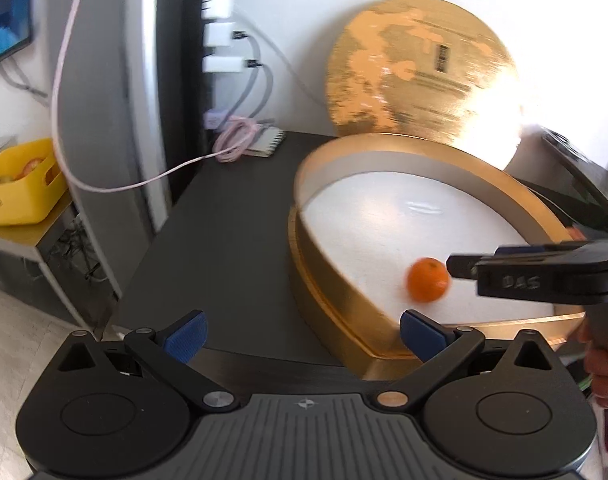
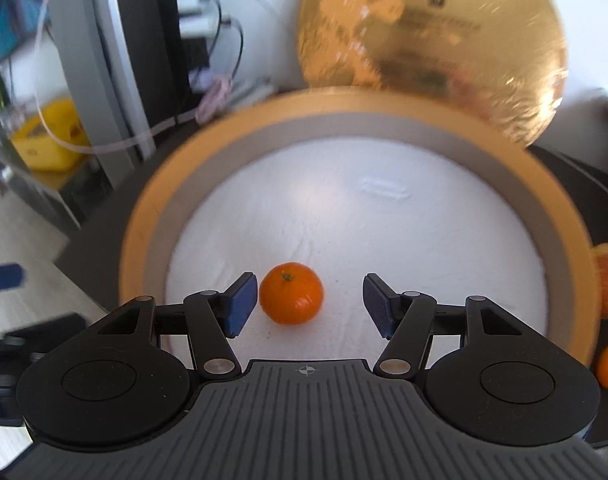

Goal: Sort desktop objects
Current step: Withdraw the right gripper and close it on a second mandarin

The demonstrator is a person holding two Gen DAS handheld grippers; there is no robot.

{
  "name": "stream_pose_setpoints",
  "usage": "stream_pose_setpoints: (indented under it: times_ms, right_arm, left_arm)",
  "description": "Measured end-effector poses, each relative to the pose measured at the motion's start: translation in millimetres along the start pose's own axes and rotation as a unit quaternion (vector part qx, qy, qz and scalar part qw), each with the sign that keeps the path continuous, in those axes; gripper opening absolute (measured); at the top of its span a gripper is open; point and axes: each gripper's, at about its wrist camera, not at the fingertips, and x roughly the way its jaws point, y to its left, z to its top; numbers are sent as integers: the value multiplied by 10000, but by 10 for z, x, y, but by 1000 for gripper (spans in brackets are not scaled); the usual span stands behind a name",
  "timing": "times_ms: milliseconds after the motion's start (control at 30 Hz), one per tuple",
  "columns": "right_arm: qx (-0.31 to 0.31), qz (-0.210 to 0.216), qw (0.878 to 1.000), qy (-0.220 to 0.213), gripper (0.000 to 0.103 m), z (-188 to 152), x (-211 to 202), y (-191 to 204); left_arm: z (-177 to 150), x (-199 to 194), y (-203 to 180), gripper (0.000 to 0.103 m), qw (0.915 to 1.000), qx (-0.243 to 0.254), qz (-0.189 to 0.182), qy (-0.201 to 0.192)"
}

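A dark table (image 1: 232, 240) carries a round gold box with a white floor (image 2: 443, 216). Inside sits a small orange tangerine (image 2: 291, 293), stem up, loose between the right tool's (image 2: 311, 306) parted pads. The left tool (image 1: 302, 338) gapes wide, empty.

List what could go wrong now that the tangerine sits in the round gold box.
The tangerine lies loose on the white liner between the open right claw pads, close to the left one; a nudge could roll it. The gold lid leans upright behind the box and might topple in.
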Motion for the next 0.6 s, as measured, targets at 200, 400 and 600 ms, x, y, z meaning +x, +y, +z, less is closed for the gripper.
stream_pose_setpoints:
  times_ms: [200,400,600]
  right_arm:
    - [322,-205,9983,-448,64,-308,-574,-126]
    - [683,-550,9947,-546,66,-618,-875,-300]
    - [979,-710,9910,-570,70,-807,-1033,-466]
  left_arm:
    - [-57,-32,-349,102,9980,537,-322,97]
    - [-78,-82,-623,102,9951,849,-503,77]
    - [-82,-105,-842,102,9922,1097,-580,83]
